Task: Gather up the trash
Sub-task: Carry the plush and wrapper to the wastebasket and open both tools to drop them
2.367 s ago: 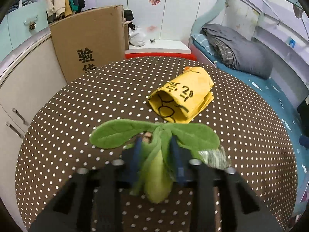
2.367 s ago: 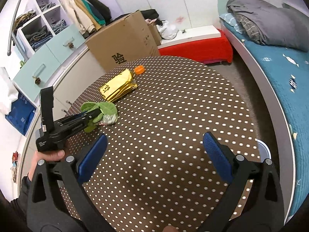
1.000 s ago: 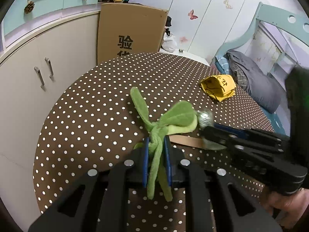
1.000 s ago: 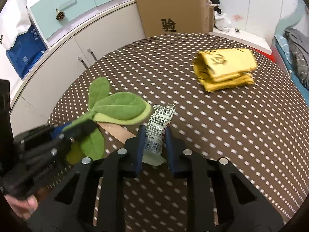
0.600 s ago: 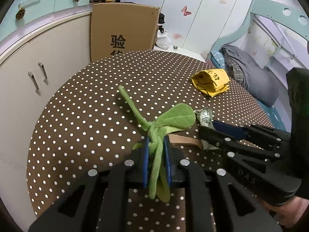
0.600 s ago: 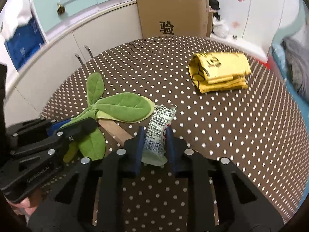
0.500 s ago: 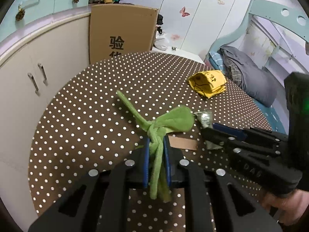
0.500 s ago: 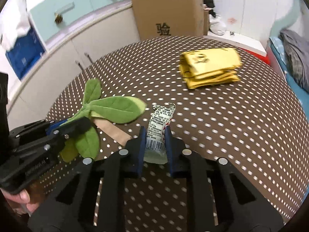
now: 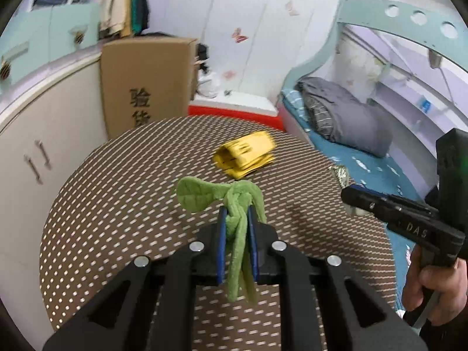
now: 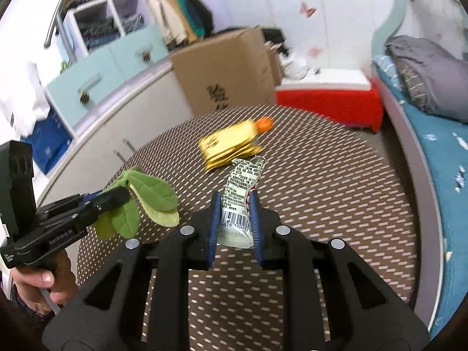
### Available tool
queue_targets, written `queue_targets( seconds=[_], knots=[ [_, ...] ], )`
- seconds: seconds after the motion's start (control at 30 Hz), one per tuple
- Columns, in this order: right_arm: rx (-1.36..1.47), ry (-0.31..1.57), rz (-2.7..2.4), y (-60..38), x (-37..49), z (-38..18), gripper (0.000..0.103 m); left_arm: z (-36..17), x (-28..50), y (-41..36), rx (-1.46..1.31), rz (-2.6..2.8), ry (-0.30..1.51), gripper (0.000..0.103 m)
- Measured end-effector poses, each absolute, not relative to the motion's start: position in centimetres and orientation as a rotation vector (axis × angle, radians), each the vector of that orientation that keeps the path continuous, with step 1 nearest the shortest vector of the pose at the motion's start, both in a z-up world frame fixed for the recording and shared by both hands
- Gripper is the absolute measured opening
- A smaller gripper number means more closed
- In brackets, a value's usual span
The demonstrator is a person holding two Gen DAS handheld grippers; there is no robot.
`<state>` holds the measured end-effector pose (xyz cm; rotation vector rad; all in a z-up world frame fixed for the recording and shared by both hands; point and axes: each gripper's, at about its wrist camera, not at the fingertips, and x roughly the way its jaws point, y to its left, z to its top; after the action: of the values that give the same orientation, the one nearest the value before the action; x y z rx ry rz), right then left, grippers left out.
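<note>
my left tool (image 9: 236, 219) pinches the green plush leaves (image 9: 218, 194); my right tool (image 10: 234, 204) pinches a snack wrapper (image 10: 241, 193), lower print hidden, everything motion-blurred.

bare tabletop (image 10: 336, 181) ahead, yellow bundle (image 10: 231, 147) seemingly beyond

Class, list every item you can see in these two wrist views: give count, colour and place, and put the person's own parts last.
Round polka-dot table: one, brown with white dots, centre.
Green plush leaf toy: one, held above the table.
Silver printed snack wrapper: one, held above the table.
Folded yellow cloth: one, on the table's far side.
Small orange ball: one, just behind the cloth.
Brown cardboard box: one, behind the table.
Red-and-white low cabinet: one, by the wall.
Grey bedding: one heap, on the blue bed.
Left hand-held gripper: black, shut on the toy.
Right hand-held gripper: black, shut on the wrapper.
</note>
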<state>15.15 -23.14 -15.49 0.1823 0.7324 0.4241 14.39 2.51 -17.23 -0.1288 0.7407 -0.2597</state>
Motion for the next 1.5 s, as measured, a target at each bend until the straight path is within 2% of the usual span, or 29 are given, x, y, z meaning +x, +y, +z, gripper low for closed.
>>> queue_targets(
  seconds=[0.27,0.53,0.67,0.8,1.13,1.17,1.2,1.23,1.27,1.5],
  knots=[
    [0.259,0.630,0.298,-32.7,12.9,-12.7,0.020,-14.0,14.8,-4.2,-0.061,-0.373,0.687,0.013],
    [0.352,0.626,0.103,-42.9,10.6,-14.3,0.020,-12.8,15.0,-11.9,-0.011,-0.489,0.666,0.013],
    [0.393,0.698,0.020,-46.9,10.7,-17.9,0.020,-12.8,15.1,-16.0,0.016,-0.550,0.667,0.013],
    [0.468,0.813,-0.044,-50.5,12.1,-24.0,0.020,-13.3,15.6,-19.2,0.042,-0.596,0.684,0.013],
    [0.615,0.984,-0.113,-54.7,15.3,-35.6,0.023,-15.5,16.5,-26.1,0.107,-0.665,0.740,0.013],
    [0.631,1.005,-0.120,-55.2,15.5,-36.5,0.028,-15.9,16.8,-27.0,0.113,-0.672,0.752,0.013],
    [0.648,1.015,-0.140,-55.7,15.6,-37.3,0.041,-16.3,17.0,-27.9,0.119,-0.678,0.765,0.013],
    [0.662,1.013,-0.157,-56.2,15.5,-37.6,0.073,-16.7,17.4,-28.6,0.122,-0.686,0.779,0.013],
    [0.677,1.000,-0.170,-56.5,15.2,-37.6,0.078,-17.1,17.7,-29.4,0.125,-0.693,0.791,0.013],
    [0.749,0.891,-0.199,-59.2,12.0,-35.3,0.084,-20.7,18.9,-35.4,0.187,-0.747,0.879,0.013]
  ],
)
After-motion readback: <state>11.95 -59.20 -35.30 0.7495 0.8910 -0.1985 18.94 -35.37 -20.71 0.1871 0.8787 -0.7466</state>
